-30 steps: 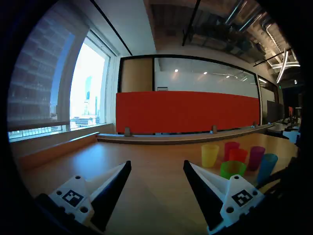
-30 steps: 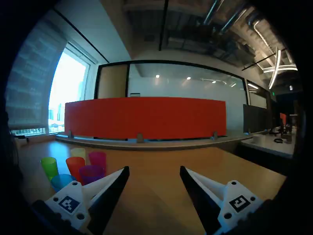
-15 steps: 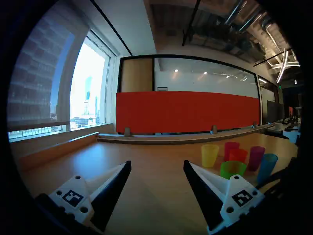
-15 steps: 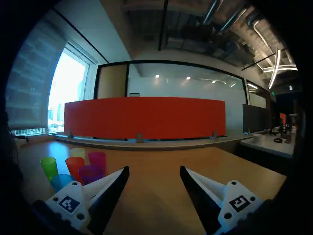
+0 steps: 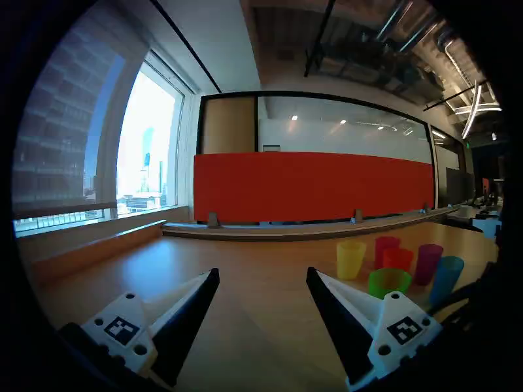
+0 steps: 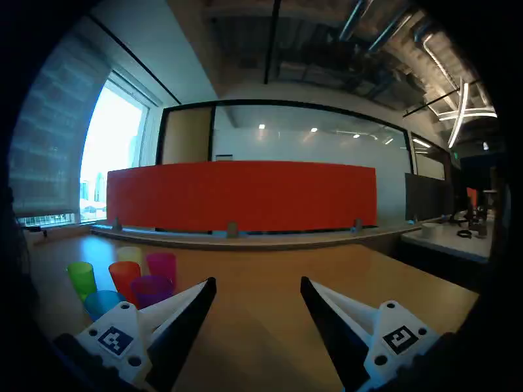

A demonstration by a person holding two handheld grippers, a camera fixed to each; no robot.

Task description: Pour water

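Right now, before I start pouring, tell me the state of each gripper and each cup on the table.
Left gripper: open, holding nothing.
Right gripper: open, holding nothing.
Yellow cup: upright on the table.
Green cup: upright.
Orange cup: upright.
Pink cup: upright.
Purple cup: upright.
Blue cup: upright, partly hidden behind the right gripper.
Water in any cup: cannot tell.
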